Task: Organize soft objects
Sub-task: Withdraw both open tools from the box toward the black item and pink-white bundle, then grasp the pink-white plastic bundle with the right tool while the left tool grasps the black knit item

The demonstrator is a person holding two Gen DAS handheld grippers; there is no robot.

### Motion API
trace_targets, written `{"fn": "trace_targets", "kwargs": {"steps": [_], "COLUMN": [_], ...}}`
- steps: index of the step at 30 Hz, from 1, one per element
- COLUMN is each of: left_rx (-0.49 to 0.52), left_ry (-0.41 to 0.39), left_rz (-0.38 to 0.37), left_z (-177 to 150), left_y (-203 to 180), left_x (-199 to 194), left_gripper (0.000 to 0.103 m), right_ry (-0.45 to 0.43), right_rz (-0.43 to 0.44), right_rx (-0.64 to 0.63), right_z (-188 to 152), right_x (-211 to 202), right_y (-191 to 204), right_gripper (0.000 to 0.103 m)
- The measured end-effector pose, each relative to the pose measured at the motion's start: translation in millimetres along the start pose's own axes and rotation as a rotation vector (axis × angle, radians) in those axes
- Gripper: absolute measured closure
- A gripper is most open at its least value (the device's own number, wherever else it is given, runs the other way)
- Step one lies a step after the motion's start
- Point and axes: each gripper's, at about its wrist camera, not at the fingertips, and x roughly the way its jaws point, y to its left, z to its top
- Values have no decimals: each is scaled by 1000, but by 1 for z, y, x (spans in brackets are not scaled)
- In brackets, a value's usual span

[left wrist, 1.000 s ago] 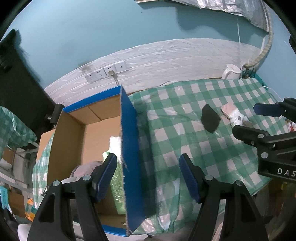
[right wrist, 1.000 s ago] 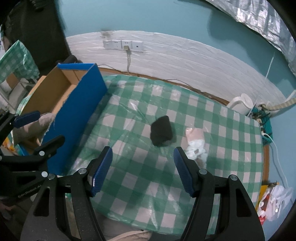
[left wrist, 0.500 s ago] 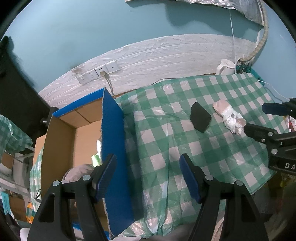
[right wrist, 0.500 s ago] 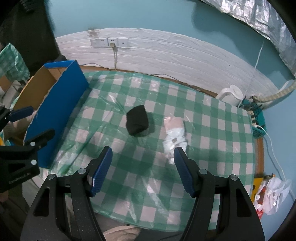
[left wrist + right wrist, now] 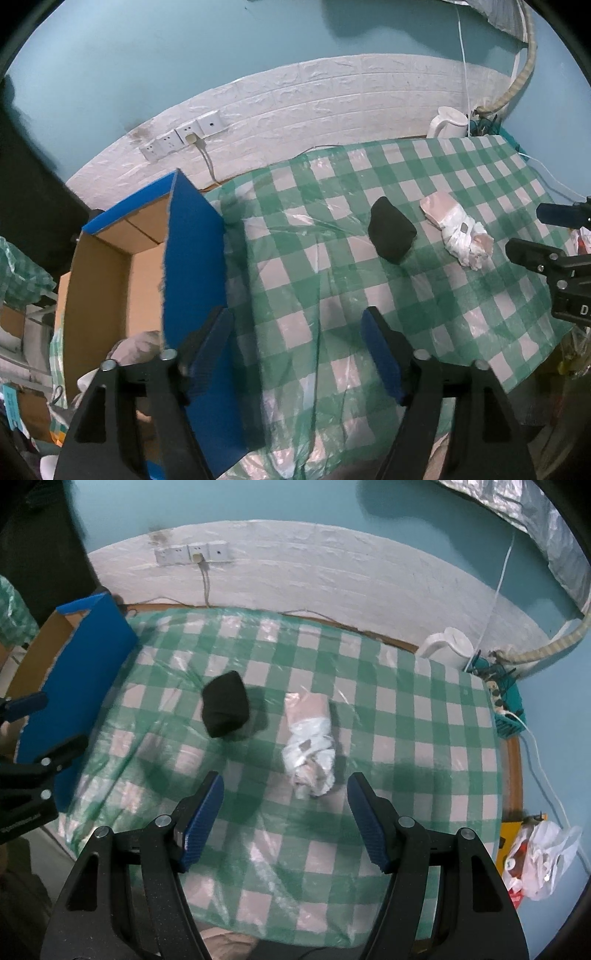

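A black soft bundle (image 5: 391,232) (image 5: 225,710) and a pink-and-white bundle in clear plastic (image 5: 456,236) (image 5: 310,746) lie on the green checked tablecloth (image 5: 332,295) (image 5: 388,738). A blue cardboard box (image 5: 192,280) (image 5: 77,686) stands open at the table's left edge, with pale soft things inside it. My left gripper (image 5: 295,350) hovers over the table by the box wall, its jaws opening with nothing between them. My right gripper (image 5: 284,819) hangs open above the table just in front of the pink-and-white bundle, which it does not touch.
A white kettle (image 5: 448,648) and a power strip (image 5: 506,701) sit at the table's far right corner. Wall sockets (image 5: 192,554) with a cable are behind. A white plastic bag (image 5: 535,856) lies on the floor to the right.
Both grippers have shifted right across the table and dropped a little. The box has slid toward the left in both views, and the pink-and-white bundle now lies nearly centred before the right gripper.
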Motion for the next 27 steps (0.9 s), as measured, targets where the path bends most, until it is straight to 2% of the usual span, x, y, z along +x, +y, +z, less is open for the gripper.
{"fn": "trace_targets", "kwargs": {"steps": [14,19,27], "left_rx": [13,-15,-19], "left_ry": [42,90,121], "left_rz": [-42,-87,-112], "left_z": [23,28,35], "left_y": [-32,-37,-44], "left_x": [40,66,93], "left_gripper": [24,24,24], "right_ry": [76,110,142], "right_rz": [20,29,40], "right_rx": [27,56,76], "right_z": [19,22,24], "right_x": [56,83,112], "right_y": [-22,-29,-32], "right_gripper": [34,34,34]}}
